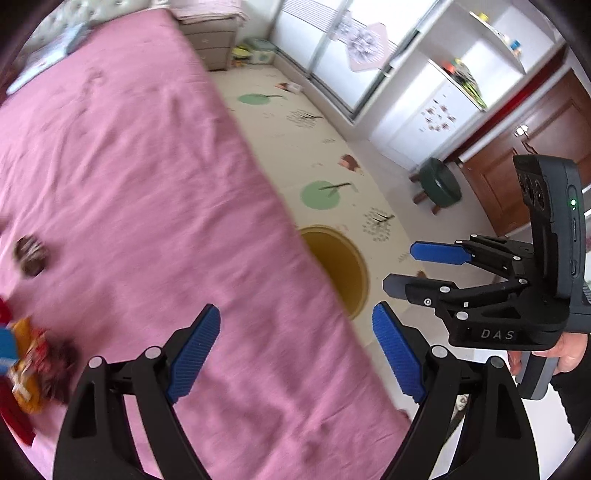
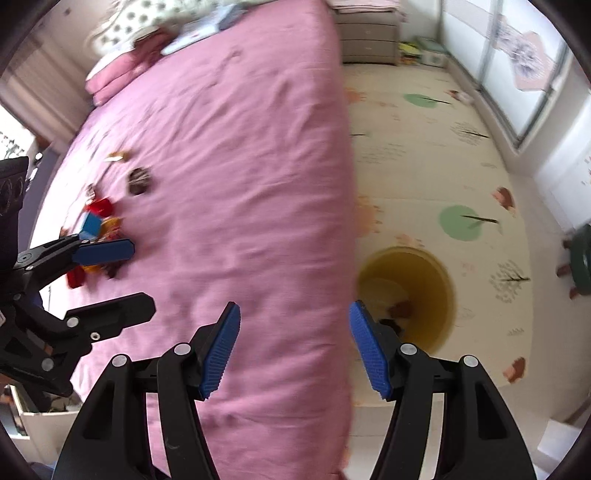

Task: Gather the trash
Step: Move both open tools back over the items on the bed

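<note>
Several snack wrappers [image 2: 98, 225] in red, blue and orange lie in a heap on the pink bed [image 2: 221, 166], with a dark crumpled wrapper [image 2: 139, 181] just beyond. The heap [image 1: 26, 362] and the dark wrapper [image 1: 31, 254] also show at the left in the left wrist view. A yellow bin [image 2: 439, 291] stands on the floor beside the bed, with some trash inside; it shows in the left wrist view too [image 1: 347, 269]. My left gripper [image 1: 295, 350] is open and empty over the bed edge. My right gripper [image 2: 293, 347] is open and empty, above the bed edge next to the bin.
A patterned play mat [image 2: 424, 155] covers the floor. A green stool [image 1: 439, 182] stands by a brown door [image 1: 535, 147]. A drawer unit [image 2: 369, 37] stands at the bed's head, with pillows [image 2: 147, 22] at the far end of the bed and glass sliding doors [image 2: 509, 66] to the right.
</note>
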